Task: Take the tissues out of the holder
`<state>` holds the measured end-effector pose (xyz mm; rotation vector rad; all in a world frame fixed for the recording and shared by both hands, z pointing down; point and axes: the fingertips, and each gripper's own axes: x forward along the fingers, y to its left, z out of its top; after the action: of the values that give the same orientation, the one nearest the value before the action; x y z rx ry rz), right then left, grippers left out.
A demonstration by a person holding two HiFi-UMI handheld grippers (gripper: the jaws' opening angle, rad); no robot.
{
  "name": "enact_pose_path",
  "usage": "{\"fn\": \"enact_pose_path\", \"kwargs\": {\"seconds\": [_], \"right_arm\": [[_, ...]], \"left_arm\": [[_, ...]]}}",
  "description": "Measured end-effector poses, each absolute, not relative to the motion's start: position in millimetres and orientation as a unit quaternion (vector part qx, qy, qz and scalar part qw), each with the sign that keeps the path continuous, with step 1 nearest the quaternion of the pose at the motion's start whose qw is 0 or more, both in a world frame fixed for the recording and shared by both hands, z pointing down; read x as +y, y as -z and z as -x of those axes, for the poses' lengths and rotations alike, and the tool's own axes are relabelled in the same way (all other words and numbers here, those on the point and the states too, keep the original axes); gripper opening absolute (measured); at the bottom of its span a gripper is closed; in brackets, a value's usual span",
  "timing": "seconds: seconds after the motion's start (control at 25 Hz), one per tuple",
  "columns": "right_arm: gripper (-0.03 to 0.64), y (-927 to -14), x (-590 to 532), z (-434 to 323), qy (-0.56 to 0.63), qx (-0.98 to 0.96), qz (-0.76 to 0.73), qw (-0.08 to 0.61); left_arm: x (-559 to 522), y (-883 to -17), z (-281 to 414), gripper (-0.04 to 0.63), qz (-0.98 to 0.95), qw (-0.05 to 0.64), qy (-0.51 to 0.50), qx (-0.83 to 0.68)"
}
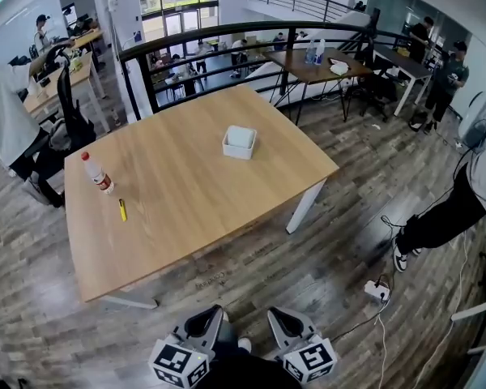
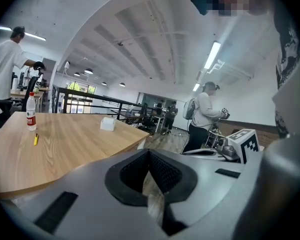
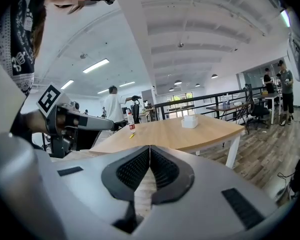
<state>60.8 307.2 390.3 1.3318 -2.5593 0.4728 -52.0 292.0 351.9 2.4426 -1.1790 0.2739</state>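
A white square tissue holder with white tissues in it stands on the wooden table, toward its far right part. It shows small and far in the left gripper view and in the right gripper view. Both grippers are held low in front of the person, well short of the table's near edge. My left gripper has its jaws together with nothing between them. My right gripper is also shut and empty. Their marker cubes show at the bottom of the head view.
A plastic bottle with a red cap and a yellow pen lie on the table's left side. People stand at the left and right. A power strip with cables lies on the wooden floor at the right. A black railing runs behind the table.
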Motion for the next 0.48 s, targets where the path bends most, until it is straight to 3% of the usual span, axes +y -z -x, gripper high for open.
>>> {"fn": "enact_pose_path", "kwargs": {"seconds": [0.48], "right_arm": [[0.011, -390, 254, -59, -0.166, -0.849, -0.490, 0.107]], "left_arm": [[232, -363, 54, 0.005, -0.885, 0.238, -0.097, -0.388]]}}
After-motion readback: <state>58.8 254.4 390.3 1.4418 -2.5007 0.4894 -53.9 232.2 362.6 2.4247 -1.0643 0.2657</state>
